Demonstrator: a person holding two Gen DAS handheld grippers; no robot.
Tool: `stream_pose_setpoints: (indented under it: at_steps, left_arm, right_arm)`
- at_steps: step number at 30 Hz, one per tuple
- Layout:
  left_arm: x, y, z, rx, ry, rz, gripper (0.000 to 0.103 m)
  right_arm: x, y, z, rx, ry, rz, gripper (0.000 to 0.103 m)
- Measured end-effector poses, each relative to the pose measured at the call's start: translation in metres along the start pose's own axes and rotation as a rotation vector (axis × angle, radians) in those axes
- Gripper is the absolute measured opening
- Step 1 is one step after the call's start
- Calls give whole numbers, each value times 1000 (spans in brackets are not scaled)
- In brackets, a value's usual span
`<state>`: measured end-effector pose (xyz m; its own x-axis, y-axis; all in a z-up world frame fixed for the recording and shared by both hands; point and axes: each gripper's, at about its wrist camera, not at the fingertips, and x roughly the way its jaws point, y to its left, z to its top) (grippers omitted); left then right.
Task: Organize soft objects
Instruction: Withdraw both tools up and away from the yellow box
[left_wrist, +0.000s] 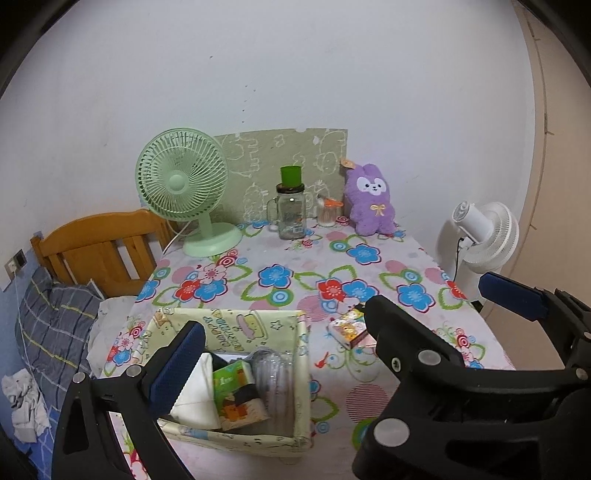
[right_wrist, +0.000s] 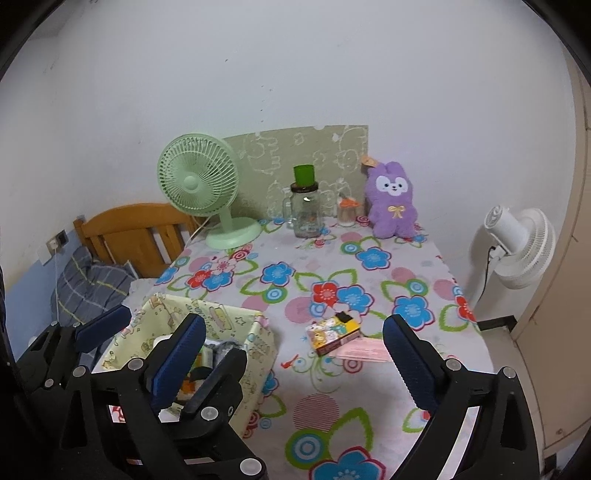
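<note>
Right wrist view shows the right gripper (right_wrist: 295, 354) spread wide and empty, the purple plush rabbit (right_wrist: 393, 201) well ahead of it, so a careless reach could topple the glass jar (right_wrist: 306, 214) nearby.

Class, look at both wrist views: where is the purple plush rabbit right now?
The purple plush rabbit sits upright at the table's far right corner, against the green patterned board, just right of the small swab jar.

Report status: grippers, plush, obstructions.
Left gripper and right gripper open, empty. Purple plush rabbit upright at table's far edge, untouched. Small yellow cartoon box lies in between.
</note>
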<state>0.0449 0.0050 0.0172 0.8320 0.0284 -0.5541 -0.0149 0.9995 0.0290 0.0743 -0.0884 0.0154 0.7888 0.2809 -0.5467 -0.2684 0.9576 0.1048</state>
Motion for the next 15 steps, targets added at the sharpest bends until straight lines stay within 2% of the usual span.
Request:
stream_pose_setpoints:
  at_steps: [15]
  left_arm:
    - [-3, -36, 3, 15, -25, -10, 103]
  right_arm:
    - [-17, -35, -4, 24, -26, -51, 99]
